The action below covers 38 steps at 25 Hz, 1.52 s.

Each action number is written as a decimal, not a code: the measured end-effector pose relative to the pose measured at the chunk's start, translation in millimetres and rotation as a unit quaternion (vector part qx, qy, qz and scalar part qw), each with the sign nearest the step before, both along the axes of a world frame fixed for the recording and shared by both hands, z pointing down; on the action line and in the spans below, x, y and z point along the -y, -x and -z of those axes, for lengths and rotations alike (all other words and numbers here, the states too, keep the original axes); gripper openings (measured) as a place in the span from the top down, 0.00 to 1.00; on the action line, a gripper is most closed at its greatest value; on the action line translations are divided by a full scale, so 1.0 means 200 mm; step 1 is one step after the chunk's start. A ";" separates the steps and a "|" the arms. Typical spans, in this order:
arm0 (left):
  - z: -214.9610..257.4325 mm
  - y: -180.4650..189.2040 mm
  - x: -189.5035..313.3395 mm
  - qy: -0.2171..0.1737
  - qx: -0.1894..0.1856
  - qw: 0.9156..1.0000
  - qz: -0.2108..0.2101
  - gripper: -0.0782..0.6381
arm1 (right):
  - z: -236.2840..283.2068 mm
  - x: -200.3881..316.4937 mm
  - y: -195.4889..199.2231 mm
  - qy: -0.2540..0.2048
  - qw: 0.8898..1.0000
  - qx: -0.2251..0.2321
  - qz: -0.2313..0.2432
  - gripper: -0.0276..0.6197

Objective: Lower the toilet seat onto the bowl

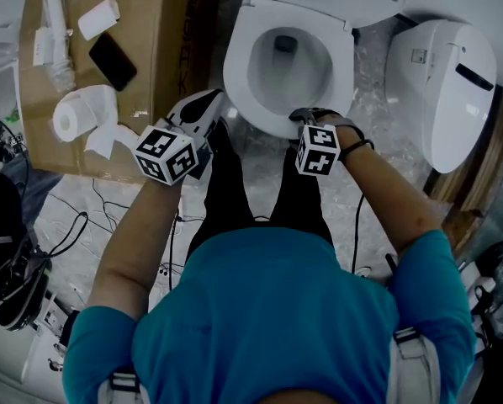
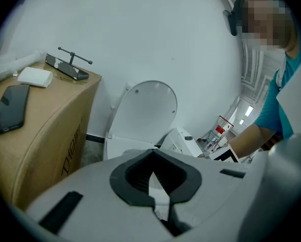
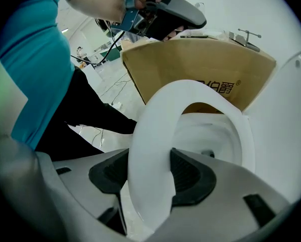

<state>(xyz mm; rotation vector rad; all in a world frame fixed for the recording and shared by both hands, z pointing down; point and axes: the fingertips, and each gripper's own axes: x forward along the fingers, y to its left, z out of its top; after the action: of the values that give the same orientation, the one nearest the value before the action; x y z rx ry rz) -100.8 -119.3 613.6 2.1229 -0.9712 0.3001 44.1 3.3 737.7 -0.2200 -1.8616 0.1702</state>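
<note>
Currently right forearm reaches forward, wrist tipped steeply down. Right gripper (image 1: 309,118) clamps wide across the front band of the white oval plastic toilet seat (image 3: 191,92), one pad inside the ring, one outside. Seat sits low over the white ceramic bowl (image 1: 289,67); contact with rim not discernible. Rounded white lid (image 2: 145,105) upright behind. Left arm extended, shallow downward aim; left gripper (image 1: 209,106) closed, empty, beside the bowl's left front.

wall (image 2: 155,29): plain white | floor (image 1: 371,74): pale marbled | cardboard box (image 1: 163,40): left
</note>
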 end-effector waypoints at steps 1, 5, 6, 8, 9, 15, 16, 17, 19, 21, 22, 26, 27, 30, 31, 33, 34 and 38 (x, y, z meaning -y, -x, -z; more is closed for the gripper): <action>-0.01 0.00 0.00 0.000 0.000 1.000 0.000 0.89 | -0.02 -0.01 0.00 -0.004 1.000 -0.001 0.001 0.60; -0.04 -0.01 -0.02 0.005 -0.001 1.000 0.002 0.89 | -0.09 -0.04 0.00 -0.018 1.000 -0.006 0.005 0.59; -0.05 -0.01 -0.02 0.006 -0.002 1.000 0.002 0.89 | -0.10 -0.05 0.00 -0.022 1.000 -0.007 0.006 0.59; -0.06 -0.02 -0.03 0.008 -0.005 1.000 0.002 0.89 | -0.14 -0.06 0.00 -0.028 1.000 -0.011 0.007 0.59; -0.07 -0.02 -0.03 0.009 -0.006 1.000 0.002 0.89 | -0.16 -0.07 0.00 -0.031 0.999 -0.013 0.008 0.59; -0.12 -0.03 -0.06 0.013 -0.010 1.000 0.002 0.89 | -0.28 -0.11 0.01 -0.053 0.998 -0.026 0.012 0.59; -0.12 -0.03 -0.06 0.014 -0.010 1.000 0.002 0.89 | -0.30 -0.12 0.01 -0.057 0.998 -0.028 0.012 0.59; -0.13 -0.02 -0.07 0.015 -0.010 1.000 0.002 0.89 | -0.31 -0.12 0.01 -0.061 0.998 -0.030 0.012 0.59; -0.15 -0.02 -0.08 0.017 -0.010 1.000 0.002 0.89 | -0.36 -0.13 0.01 -0.069 0.997 -0.032 0.012 0.59; -0.17 -0.02 -0.09 0.019 -0.009 1.000 0.003 0.89 | -0.40 -0.14 0.01 -0.076 0.996 -0.034 0.013 0.59; -0.18 -0.01 -0.09 0.020 -0.009 1.000 0.003 0.89 | -0.42 -0.15 0.01 -0.079 0.996 -0.034 0.013 0.59; -0.23 -0.01 -0.11 0.025 -0.010 1.000 0.002 0.89 | -0.50 -0.17 0.01 -0.093 0.995 -0.038 0.012 0.59; -0.23 -0.01 -0.12 0.026 -0.010 1.000 0.002 0.89 | -0.52 -0.17 0.01 -0.096 0.995 -0.040 0.012 0.59; -0.26 -0.01 -0.13 0.029 -0.012 0.999 0.000 0.89 | -0.57 -0.18 0.02 -0.101 0.994 -0.045 0.014 0.58; -0.27 -0.02 -0.13 0.030 -0.013 0.999 0.000 0.89 | -0.59 -0.18 0.02 -0.102 0.994 -0.046 0.015 0.58; -0.28 -0.02 -0.14 0.032 -0.013 0.999 -0.002 0.89 | -0.62 -0.18 0.01 -0.104 0.993 -0.048 0.016 0.58; -0.28 -0.02 -0.14 0.032 -0.013 0.999 -0.003 0.89 | -0.64 -0.18 0.01 -0.104 0.993 -0.049 0.016 0.58; -0.30 -0.02 -0.15 0.035 -0.014 0.999 -0.005 0.89 | -0.69 -0.19 0.01 -0.105 0.993 -0.054 0.016 0.58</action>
<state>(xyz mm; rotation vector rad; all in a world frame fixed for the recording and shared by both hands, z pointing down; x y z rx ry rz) -96.6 -88.8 673.0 2.0648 -0.9206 0.3042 41.4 42.1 875.2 -0.0931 -1.7532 -0.0371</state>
